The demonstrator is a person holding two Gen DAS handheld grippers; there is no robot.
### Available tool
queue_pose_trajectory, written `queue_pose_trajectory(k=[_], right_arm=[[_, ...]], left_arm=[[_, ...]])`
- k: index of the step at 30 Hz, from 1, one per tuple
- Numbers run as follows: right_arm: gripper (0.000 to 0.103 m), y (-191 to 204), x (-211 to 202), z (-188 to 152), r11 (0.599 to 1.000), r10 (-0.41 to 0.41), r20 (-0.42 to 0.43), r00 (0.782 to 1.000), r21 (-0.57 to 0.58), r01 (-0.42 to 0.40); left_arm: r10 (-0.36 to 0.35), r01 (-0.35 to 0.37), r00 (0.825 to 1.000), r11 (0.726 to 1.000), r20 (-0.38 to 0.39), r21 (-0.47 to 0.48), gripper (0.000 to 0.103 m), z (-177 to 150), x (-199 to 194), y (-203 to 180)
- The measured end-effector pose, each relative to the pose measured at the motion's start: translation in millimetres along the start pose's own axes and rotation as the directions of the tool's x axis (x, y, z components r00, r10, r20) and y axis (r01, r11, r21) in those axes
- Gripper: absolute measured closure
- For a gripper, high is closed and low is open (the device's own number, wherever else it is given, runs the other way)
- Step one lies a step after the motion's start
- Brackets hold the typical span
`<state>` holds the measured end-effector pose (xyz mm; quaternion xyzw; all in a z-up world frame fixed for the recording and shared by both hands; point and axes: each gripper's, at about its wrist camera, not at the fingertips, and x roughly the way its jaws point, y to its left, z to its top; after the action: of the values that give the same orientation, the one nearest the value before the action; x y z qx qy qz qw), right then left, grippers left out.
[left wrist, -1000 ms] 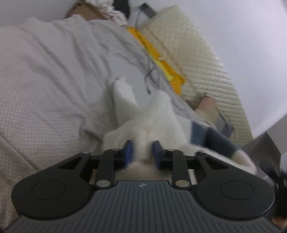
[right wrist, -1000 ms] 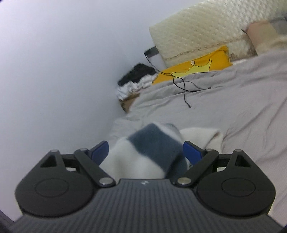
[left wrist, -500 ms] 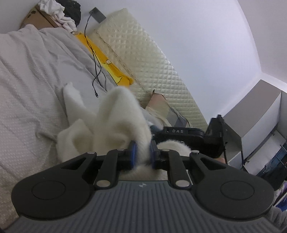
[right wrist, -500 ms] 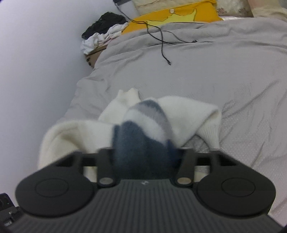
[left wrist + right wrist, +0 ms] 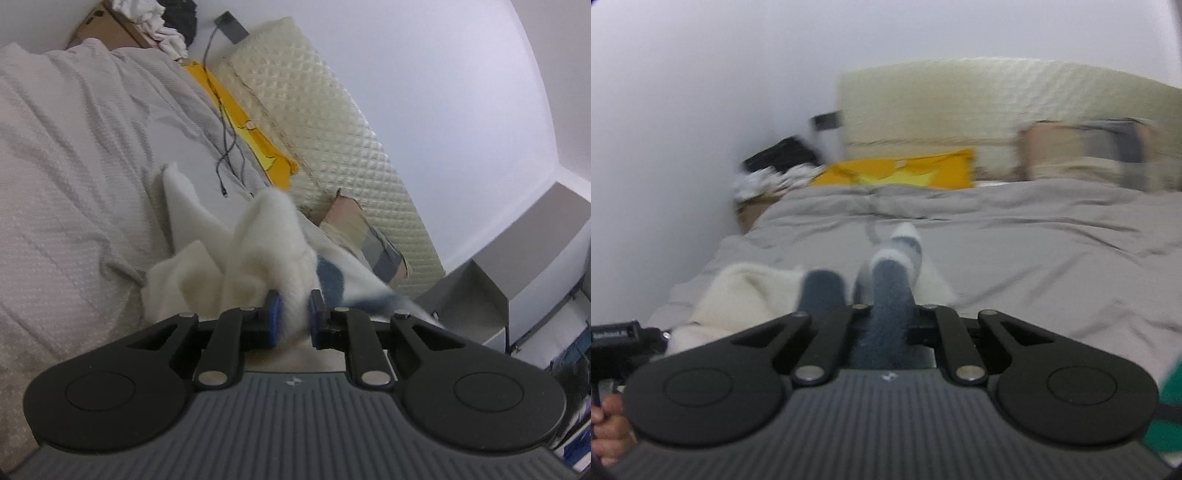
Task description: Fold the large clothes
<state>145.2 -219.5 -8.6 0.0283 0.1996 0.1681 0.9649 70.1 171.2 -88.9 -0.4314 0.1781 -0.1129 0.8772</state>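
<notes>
While the fluffy cream-white knitted sweater with dark blue and grey striped sleeves [image 5: 258, 240] is lying bunched on the pale grey textured bedspread [image 5: 66, 177], both tongs are clamping parts of it. The left gripper [image 5: 293, 317] is pinching a thick fold of the cream body between its blue pads. The right gripper [image 5: 888, 314] is gripping a dark blue sleeve section; its jaws have just been closing onto that fabric, and the striped cuff is sticking out beyond them.

The sweater is looking soft, light and bulky, so it is likely sagging and stretching wherever it is lifted rather than holding any shape. The fuzzy knit is probably giving good friction, yet a shallow pinch may be slipping off the pile. Better holds would be the firmer edges: shoulder seams, hem or cuffs, with the two grips set well apart so the cloth is spreading flat.

Small white lettering is showing on a black device [image 5: 617, 334] at the right view's left edge, too blurred to read.
</notes>
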Motion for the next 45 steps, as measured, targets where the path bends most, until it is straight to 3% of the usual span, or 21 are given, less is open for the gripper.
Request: queue_pose_trajectory(k=[2,4,5,6,10,13,15,16,20,24,26,30,33,38,40,42,45], right_arm=[[0.094,-7,-17,-17,0.997,-0.047,-0.020,0.999,0.056,0.048],[0.093,-6,-23,-36,0.995,-0.063,-0.109,0.992,0.068,0.071],[0.093,-6,-25,-48,0.994,-0.054,-0.163,0.985,0.080,0.068],[0.093,-7,-26,-58,0.993,-0.043,-0.211,0.977,0.094,0.064],[0.089,-24,-31,-79,0.981,-0.004,-0.306,0.952,0.184,0.063],[0.076,-44,-38,-73,0.962,0.006,-0.302,0.953,0.263,0.078],[0.046,-56,-46,-67,0.950,-0.014,-0.282,0.959,0.296,0.101],[0.042,-62,-50,-63,0.947,-0.024,-0.261,0.965,0.303,0.106],[0.041,-83,-44,-31,0.947,-0.058,-0.180,0.982,0.302,0.111],[0.041,-61,-8,11,0.988,0.043,-0.160,0.986,0.153,-0.018],[0.041,-37,21,25,0.984,0.166,-0.219,0.961,0.095,-0.149],[0.043,19,80,35,0.922,0.371,-0.371,0.851,0.040,-0.385],[0.043,62,116,31,0.867,0.440,-0.465,0.768,-0.004,-0.498],[0.041,109,147,33,0.799,0.488,-0.553,0.675,-0.029,-0.601],[0.034,127,150,33,0.773,0.480,-0.587,0.652,-0.068,-0.631],[0.033,142,151,32,0.742,0.465,-0.625,0.627,-0.111,-0.661],[0.033,164,146,25,0.716,0.407,-0.666,0.625,-0.191,-0.671]], left_arm=[[0.016,-0.015,1.000,1.000,0.013,-0.017,0.081,0,-2,1],[0.043,-0.042,0.998,0.999,0.036,-0.027,0.066,3,-4,4],[0.065,-0.063,0.997,0.997,0.049,-0.035,0.053,5,-5,5],[0.083,-0.081,0.995,0.996,0.055,-0.042,0.048,6,-4,6],[0.151,-0.150,0.987,0.988,0.062,-0.019,0.043,17,5,4],[0.188,-0.188,0.981,0.982,0.042,0.008,0.040,30,19,1],[0.193,-0.193,0.981,0.981,0.029,0.016,0.040,35,26,-1],[0.193,-0.194,0.981,0.981,0.033,0.017,0.040,35,27,-2],[0.210,-0.210,0.978,0.978,0.010,0.018,0.040,26,24,-1],[0.258,-0.257,0.966,0.966,-0.005,0.029,0.040,15,11,1],[0.264,-0.264,0.964,0.964,-0.016,0.029,0.040,11,5,0],[0.297,-0.296,0.954,0.955,-0.037,0.019,0.040,5,-10,-6],[0.295,-0.297,0.954,0.955,-0.059,-0.021,0.040,1,-26,-9],[0.297,-0.301,0.951,0.952,-0.091,-0.044,0.039,-12,-59,-25],[0.285,-0.295,0.951,0.953,-0.124,-0.068,0.037,-21,-68,-28],[0.255,-0.271,0.954,0.958,-0.158,-0.094,0.035,-30,-73,-30],[0.227,-0.249,0.955,0.963,-0.192,-0.101,0.032,-41,-74,-35]])
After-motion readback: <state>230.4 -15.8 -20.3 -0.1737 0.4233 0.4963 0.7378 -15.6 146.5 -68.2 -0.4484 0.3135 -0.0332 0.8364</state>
